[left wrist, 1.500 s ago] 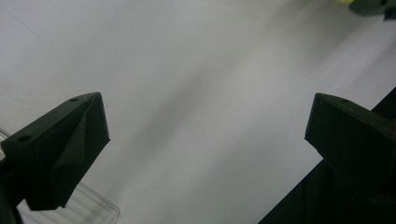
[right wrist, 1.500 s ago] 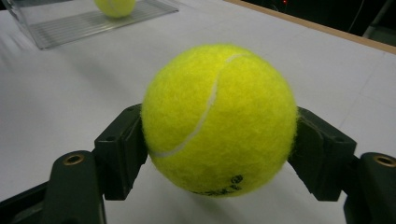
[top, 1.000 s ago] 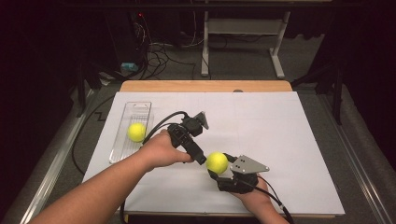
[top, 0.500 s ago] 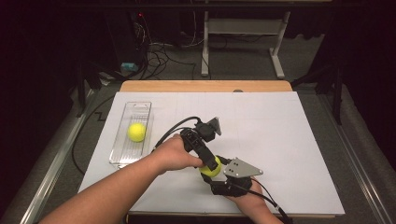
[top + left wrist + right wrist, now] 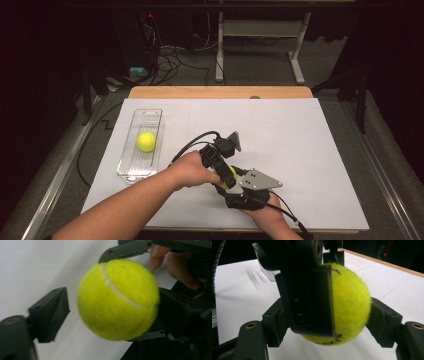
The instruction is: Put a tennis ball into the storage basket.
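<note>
My right gripper (image 5: 329,325) is shut on a yellow tennis ball (image 5: 352,302) just above the white table cover, near the front edge. My left gripper (image 5: 112,312) has come down over the same ball (image 5: 117,300). Its jaws have just been closing and now straddle the ball, and a narrow gap shows beside its left pad (image 5: 51,311). In the high view the left gripper (image 5: 224,170) covers most of the ball (image 5: 231,176), with the right gripper (image 5: 234,186) just below it. A second tennis ball (image 5: 146,141) lies in a clear tray (image 5: 131,169) at the left.
White paper (image 5: 310,150) covers the tabletop, and a wooden edge (image 5: 220,92) shows along its far side. The tray stands lengthwise near the left edge. Black cables trail from both grippers. Beyond the table lie a dark floor, cords and a stand.
My left hand has moved right and down onto the ball held by the right gripper. Its jaws have narrowed around the ball. The right hand has stayed in place.
</note>
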